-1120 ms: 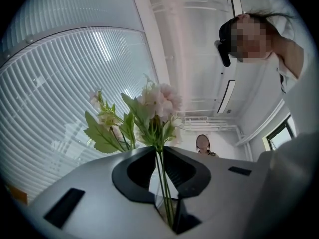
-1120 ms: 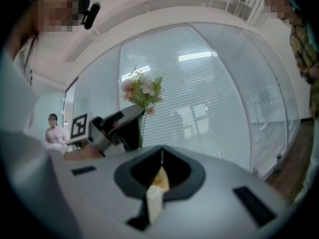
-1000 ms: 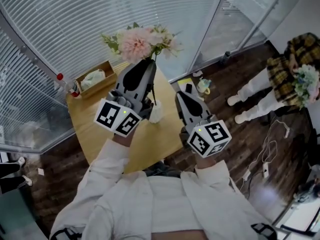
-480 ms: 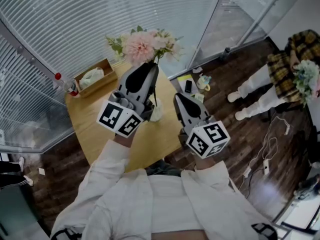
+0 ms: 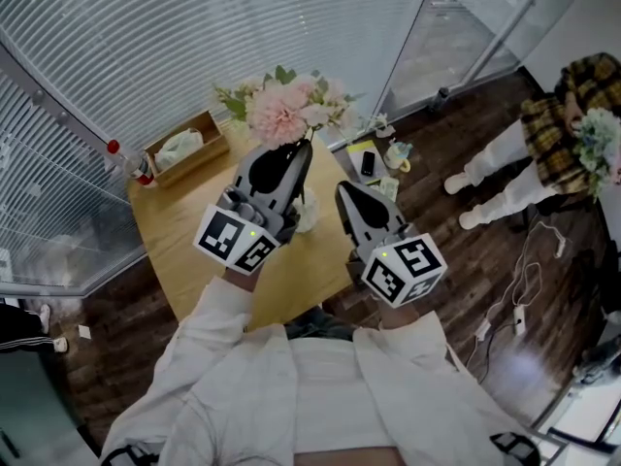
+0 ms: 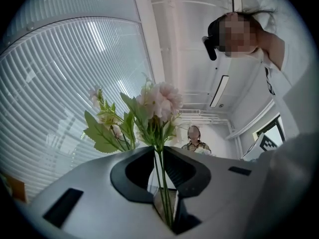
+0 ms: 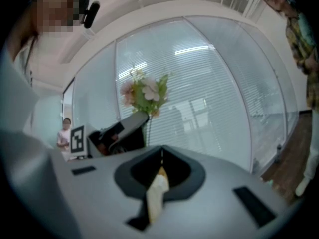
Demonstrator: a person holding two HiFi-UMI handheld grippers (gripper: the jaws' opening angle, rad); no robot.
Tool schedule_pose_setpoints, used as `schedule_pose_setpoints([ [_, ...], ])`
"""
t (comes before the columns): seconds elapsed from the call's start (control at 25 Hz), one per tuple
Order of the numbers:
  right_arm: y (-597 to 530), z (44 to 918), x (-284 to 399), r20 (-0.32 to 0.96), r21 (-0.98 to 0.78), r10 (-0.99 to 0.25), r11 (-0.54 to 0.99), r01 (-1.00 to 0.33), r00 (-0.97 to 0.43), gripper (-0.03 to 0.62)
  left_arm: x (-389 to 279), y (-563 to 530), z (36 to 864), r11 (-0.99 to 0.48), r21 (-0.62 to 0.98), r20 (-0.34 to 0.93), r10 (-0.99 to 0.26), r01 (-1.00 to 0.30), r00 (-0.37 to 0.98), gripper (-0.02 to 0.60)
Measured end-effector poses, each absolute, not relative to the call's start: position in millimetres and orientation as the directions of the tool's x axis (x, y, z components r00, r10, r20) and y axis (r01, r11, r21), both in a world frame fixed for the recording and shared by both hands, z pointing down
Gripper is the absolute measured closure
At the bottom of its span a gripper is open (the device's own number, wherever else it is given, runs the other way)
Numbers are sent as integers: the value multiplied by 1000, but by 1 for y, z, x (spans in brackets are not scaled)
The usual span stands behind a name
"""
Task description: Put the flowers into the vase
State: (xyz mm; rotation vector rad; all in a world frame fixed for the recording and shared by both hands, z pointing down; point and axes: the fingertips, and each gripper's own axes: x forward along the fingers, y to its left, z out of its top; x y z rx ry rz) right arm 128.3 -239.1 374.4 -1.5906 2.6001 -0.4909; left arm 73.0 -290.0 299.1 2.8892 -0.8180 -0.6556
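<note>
- Left claw (image 5: 302,146): I carry it on a white-sleeved forearm, raised ahead of my chest. Its tips tilt upward and its marker cube (image 5: 236,242) sits at the rear, nearest my body.
- Left claw, grip: the jaws are clenched on the green stems (image 6: 162,183), which run up through the slot between them. The flowers (image 5: 288,111) spread just beyond and above the tips, pink blooms among green leaves.
- Vase (image 5: 307,212): pale, standing on the wooden table (image 5: 179,231). It is below the left claw's body and between the two claws. The claw hides the stems' lower ends, so I cannot tell whether they reach the vase.
- Right claw (image 5: 343,189): I hold it just to the right of the left claw, about level, pointing the same way but set lower.
- Right claw, grip: the jaws meet tip to tip. A pale strip shows in the slot behind the tips; I cannot tell what it is.
- Seen from the right claw, the left claw and its flowers stand ahead, up and to the left.
</note>
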Motion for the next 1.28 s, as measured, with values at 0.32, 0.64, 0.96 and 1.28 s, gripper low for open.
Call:
schedule_pose_setpoints([
  [0.32, -234, 377, 124, 127, -296, -871, 423, -856, -474, 580, 75, -278, 312, -858, 191, -341, -514, -478, 787, 526],
  [0.64, -230, 382, 122, 134, -299, -871, 419, -858, -472, 580, 74, -271, 324, -849, 230, -324, -527, -475, 785, 526],
  [0.96, -227, 380, 120, 128, -301, -870, 423, -855, -476, 580, 70, -266, 323, -848, 194, -311, -530, -493, 789, 526],
  [1.28, -227, 380, 119, 128, -303, -870, 423, -854, -476, 580, 69, -265, 322, -850, 131, -312, -524, -510, 793, 526],
])
